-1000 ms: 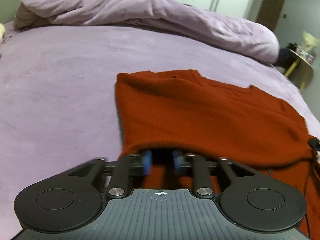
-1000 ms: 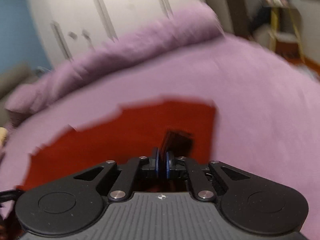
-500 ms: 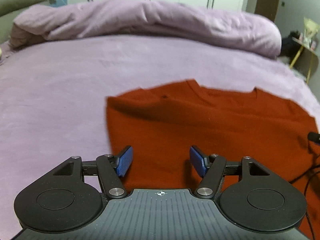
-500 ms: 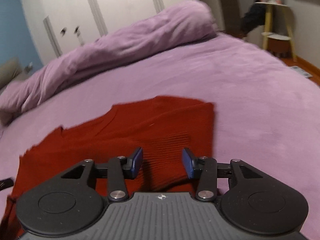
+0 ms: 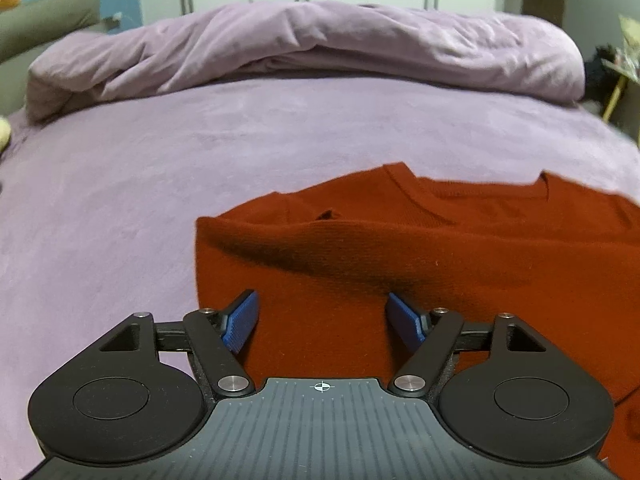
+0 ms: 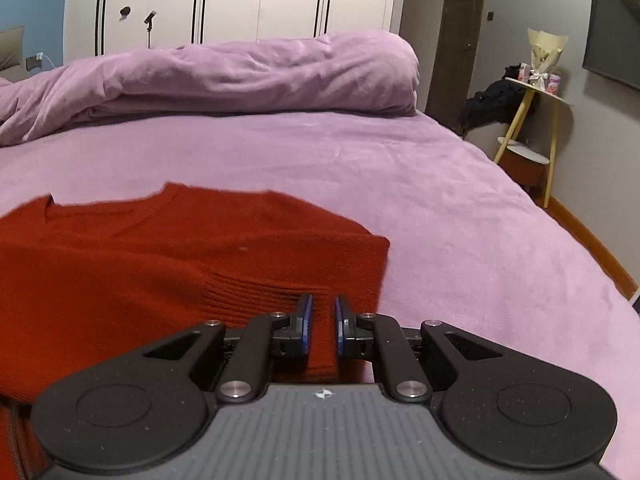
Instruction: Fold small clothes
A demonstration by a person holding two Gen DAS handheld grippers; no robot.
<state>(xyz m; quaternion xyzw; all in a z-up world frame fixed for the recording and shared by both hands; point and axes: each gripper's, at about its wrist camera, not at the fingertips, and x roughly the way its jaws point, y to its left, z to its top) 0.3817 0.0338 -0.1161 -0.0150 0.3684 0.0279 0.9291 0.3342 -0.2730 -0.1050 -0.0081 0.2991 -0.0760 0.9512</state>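
Observation:
A rust-red knitted sweater lies flat on the purple bed sheet, neckline towards the duvet, with a folded layer across its front. My left gripper hovers over the sweater's near left part. Its jaws are opening wide, and the blue pads hold nothing. In the right wrist view the sweater fills the lower left. My right gripper is over its right corner, and its jaws are closing. A strip of the ribbed edge fills the narrow gap between the pads.
A rumpled purple duvet is heaped along the far side of the bed, in front of white wardrobe doors. To the right of the bed stand a round side table with small items and a wall screen. The bed's right edge drops to the floor.
The left gripper let go of the sweater's edge, opened wide and drew back. The right gripper rolled level, opened off the cuff, then narrowed again around the ribbed edge.

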